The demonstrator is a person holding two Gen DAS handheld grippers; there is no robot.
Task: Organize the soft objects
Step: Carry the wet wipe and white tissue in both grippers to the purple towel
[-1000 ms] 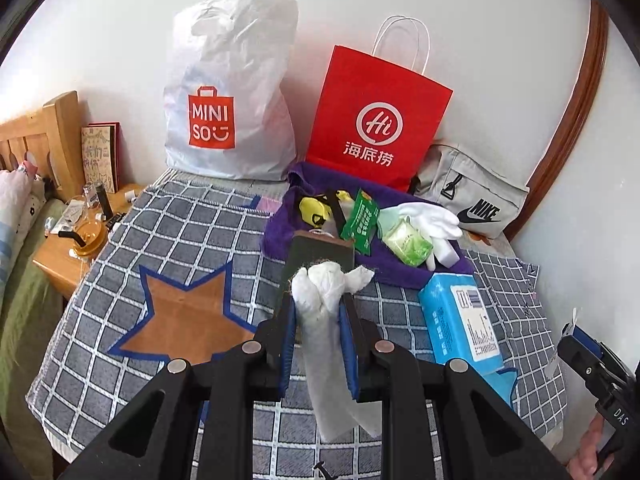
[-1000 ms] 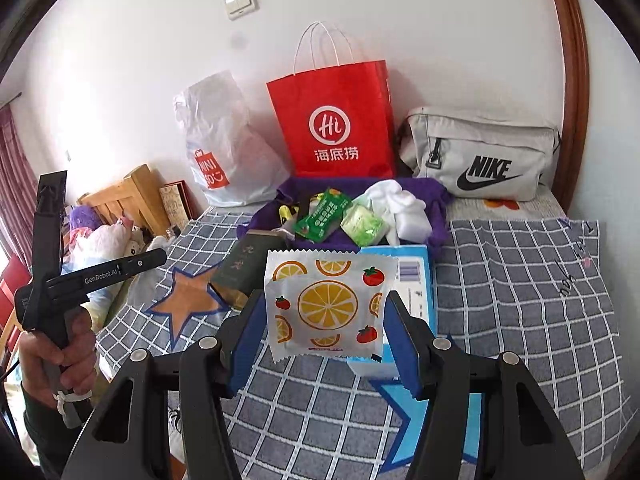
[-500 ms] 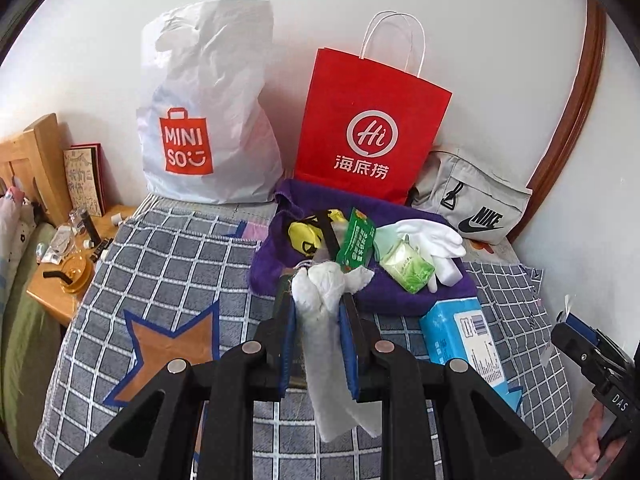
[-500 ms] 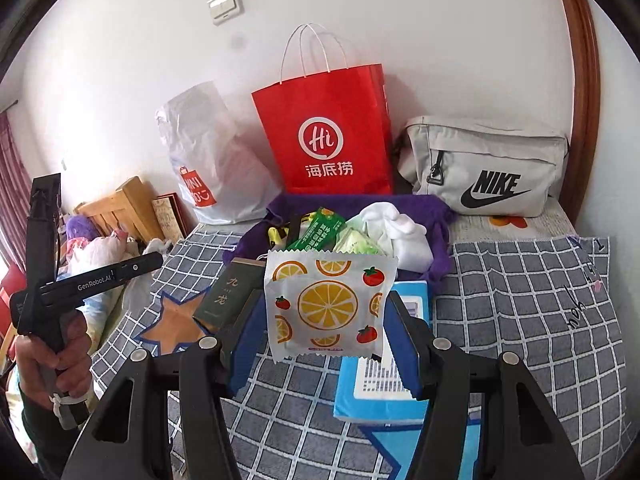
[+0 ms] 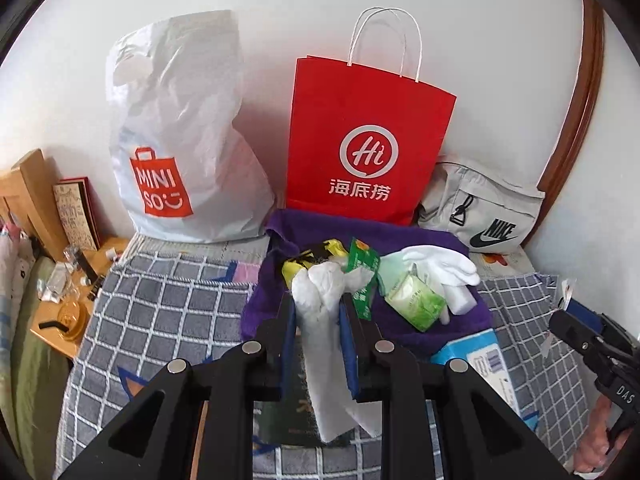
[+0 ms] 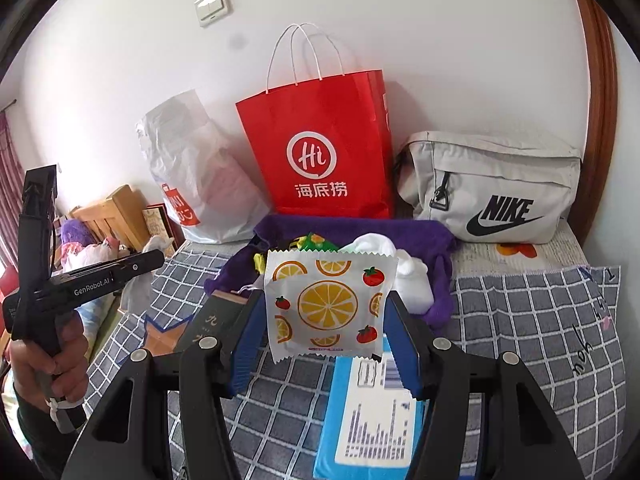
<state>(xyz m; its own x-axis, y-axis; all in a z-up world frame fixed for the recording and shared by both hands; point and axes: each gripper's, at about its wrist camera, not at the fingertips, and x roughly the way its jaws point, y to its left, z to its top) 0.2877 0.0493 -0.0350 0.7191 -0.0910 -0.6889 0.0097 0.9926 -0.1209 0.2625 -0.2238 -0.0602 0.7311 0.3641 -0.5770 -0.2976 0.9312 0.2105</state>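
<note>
My left gripper (image 5: pixel 318 312) is shut on a crumpled white cloth (image 5: pixel 320 300) that hangs down between its blue pads. My right gripper (image 6: pixel 326 320) is shut on a white packet printed with oranges and tomatoes (image 6: pixel 326 308), held upright by its two sides. Ahead of both lies a purple towel (image 5: pixel 400 322) on the checked bedspread. On the towel rest a green tissue pack (image 5: pixel 416 300), a green sachet (image 5: pixel 362 264), a yellow item (image 5: pixel 294 266) and white gloves (image 5: pixel 440 264). A blue tissue box (image 6: pixel 372 416) lies under the right gripper.
Against the wall stand a white Miniso bag (image 5: pixel 180 140), a red paper bag (image 5: pixel 360 136) and a grey Nike pouch (image 6: pixel 492 188). A dark booklet (image 6: pixel 212 320) lies on the bedspread. A wooden bedside table (image 5: pixel 68 312) with small items is at the left. A hand (image 6: pixel 52 364) holds the left gripper.
Both grippers have moved forward toward the purple towel and the bags, which look larger now. The cloth and the printed packet stay gripped as before.
</note>
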